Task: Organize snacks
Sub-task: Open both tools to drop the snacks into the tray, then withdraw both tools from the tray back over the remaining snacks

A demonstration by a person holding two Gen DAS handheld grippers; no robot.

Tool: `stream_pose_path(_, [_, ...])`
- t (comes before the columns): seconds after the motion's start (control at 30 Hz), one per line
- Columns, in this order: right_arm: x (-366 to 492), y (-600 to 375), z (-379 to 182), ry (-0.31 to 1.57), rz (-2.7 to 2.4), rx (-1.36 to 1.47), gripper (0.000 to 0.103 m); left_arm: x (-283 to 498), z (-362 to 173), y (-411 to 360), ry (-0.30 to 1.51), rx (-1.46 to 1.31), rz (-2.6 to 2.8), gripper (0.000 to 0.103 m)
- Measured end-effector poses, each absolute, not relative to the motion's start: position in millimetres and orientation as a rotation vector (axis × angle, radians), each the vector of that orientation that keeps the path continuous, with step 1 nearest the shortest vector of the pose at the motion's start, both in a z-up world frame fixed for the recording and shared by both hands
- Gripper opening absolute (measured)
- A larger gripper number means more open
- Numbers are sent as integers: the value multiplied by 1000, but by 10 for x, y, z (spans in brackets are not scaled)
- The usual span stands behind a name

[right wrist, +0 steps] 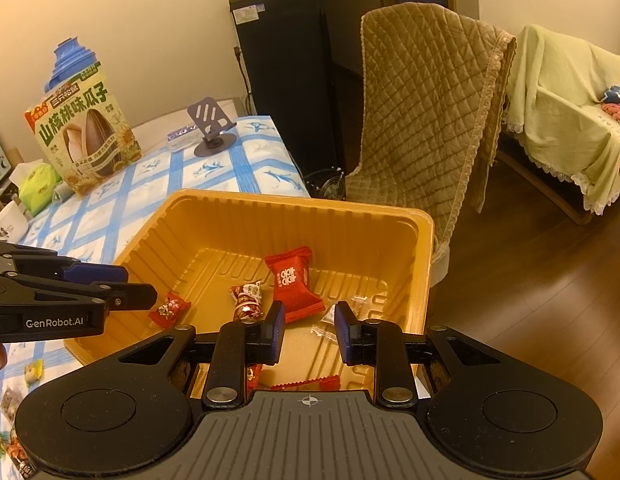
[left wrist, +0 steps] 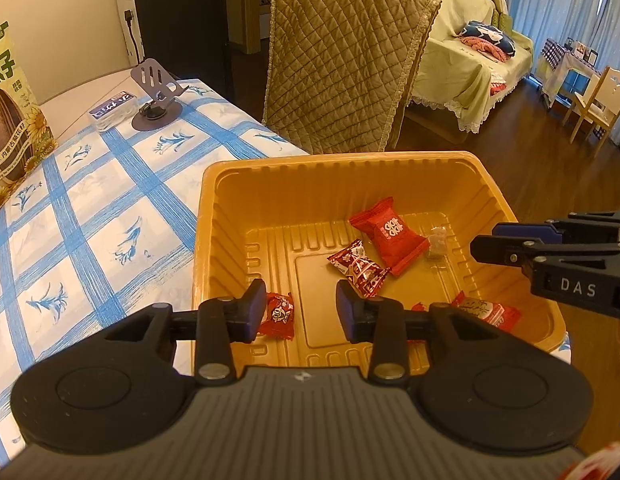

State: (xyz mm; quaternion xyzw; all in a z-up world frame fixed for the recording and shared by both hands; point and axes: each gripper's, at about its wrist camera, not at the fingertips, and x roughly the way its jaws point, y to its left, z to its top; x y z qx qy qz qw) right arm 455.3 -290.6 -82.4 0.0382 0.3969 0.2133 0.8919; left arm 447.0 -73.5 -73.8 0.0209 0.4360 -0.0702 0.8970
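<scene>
a: from the left wrist, the left gripper point(left wrist: 297, 307) hangs over the near side of the yellow tray point(left wrist: 209, 216), jaws apart with nothing between them — released. a small red candy point(left wrist: 279, 315) lies on the tray floor just past its left finger.

b: so the drop looks done; the person would do well to lift straight up clear of the rim before going for more.

a: a red packet point(left wrist: 388, 235) and a twisted candy point(left wrist: 359, 267) also lie in the tray. the tray sits at the edge of a blue checked tablecloth point(left wrist: 110, 208).

b: and the right wrist?

a: the right gripper point(right wrist: 308, 330) hovers over the same tray, jaws narrow with a gap, gripping nothing. beyond are a sunflower seed bag point(right wrist: 86, 142), a phone stand point(right wrist: 212, 128), a quilted chair point(right wrist: 422, 120) and a covered sofa point(right wrist: 562, 120) — a warm-lit living room.
</scene>
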Motion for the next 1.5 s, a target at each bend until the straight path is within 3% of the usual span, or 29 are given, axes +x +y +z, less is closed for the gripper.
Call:
stream_pose_path(0.33, [4380, -2995, -665, 809, 469, 97, 30, 4218, -544, -693, 861, 5, -131, 57])
stream_pose_path(0.4, [4309, -3014, -621, 799, 474, 101, 45, 4127, -478, -667, 847, -9, -124, 66])
stream_pose_path(0.43, [4260, -3028, -595, 786, 474, 108, 62, 4075, -443, -652, 838, -16, -123, 68])
stream_pose_path(0.5, [4164, -3053, -541, 755, 479, 119, 75, 3962, -374, -622, 824, -27, -118, 75])
stream_pose_path(0.97, [3432, -3059, -235, 728, 548, 126, 82, 2909, -60, -382, 770, -56, -22, 94])
stream_pose_path(1.5, [2509, -2562, -331, 808, 674, 57, 83, 1700, -90, 63, 802, -149, 73, 99])
